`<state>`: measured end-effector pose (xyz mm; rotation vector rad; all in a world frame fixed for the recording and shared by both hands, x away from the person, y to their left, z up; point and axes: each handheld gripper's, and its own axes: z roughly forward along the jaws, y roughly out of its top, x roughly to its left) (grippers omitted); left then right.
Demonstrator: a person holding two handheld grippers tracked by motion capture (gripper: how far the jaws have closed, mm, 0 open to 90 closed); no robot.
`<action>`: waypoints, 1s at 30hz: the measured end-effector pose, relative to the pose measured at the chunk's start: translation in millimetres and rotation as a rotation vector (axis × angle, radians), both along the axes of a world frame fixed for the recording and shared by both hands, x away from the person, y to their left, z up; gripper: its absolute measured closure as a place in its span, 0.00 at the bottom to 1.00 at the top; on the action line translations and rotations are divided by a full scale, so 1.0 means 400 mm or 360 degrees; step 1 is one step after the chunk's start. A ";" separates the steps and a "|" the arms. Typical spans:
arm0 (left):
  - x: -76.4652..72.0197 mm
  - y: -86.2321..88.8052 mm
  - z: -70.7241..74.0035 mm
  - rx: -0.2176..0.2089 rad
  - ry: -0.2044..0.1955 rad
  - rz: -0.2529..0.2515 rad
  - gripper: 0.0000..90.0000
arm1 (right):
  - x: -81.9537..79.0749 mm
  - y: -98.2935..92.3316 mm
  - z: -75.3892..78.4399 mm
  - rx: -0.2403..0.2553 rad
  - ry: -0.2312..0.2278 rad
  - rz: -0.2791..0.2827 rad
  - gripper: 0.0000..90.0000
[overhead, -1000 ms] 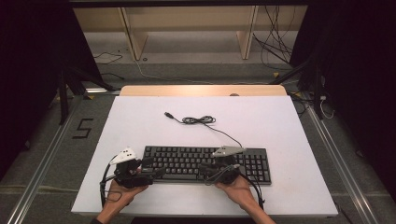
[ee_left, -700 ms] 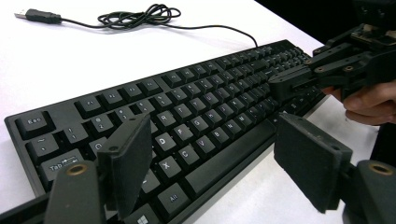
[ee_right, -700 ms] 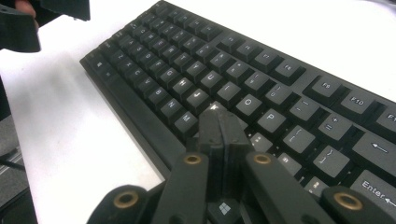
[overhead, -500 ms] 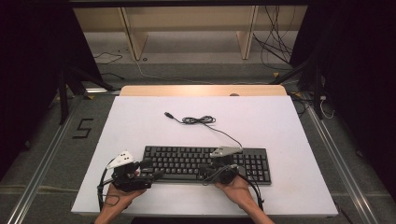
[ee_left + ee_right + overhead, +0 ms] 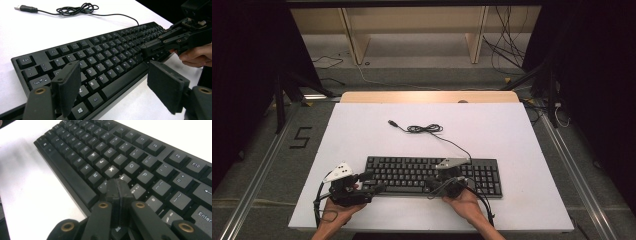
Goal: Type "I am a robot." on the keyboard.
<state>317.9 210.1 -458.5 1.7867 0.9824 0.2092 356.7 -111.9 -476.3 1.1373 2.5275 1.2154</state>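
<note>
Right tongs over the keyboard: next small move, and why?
Probably a short press straight down. The right tongs are shut with nothing between them, tip poised over the keys just below K and L on the keyboard, like a single finger. The left tongs stand open at the keyboard's left end, holding nothing.

White table point(image 5: 512, 130), wooden shelving point(image 5: 412, 20)
</note>
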 end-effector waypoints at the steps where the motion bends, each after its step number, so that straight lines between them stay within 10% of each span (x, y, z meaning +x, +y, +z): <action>1: 0.000 0.000 0.000 0.0002 -0.0001 0.0000 0.30 | 0.000 0.000 -0.001 -0.0005 -0.0001 0.0003 1.00; 20: 0.000 -0.002 -0.002 0.0006 -0.0005 0.0002 0.29 | -0.006 0.006 -0.011 -0.0038 -0.0026 0.0000 1.00; 30: 0.000 -0.003 -0.002 0.0009 -0.0008 -0.0003 0.29 | -0.004 -0.012 0.007 0.0074 -0.0020 -0.0024 0.91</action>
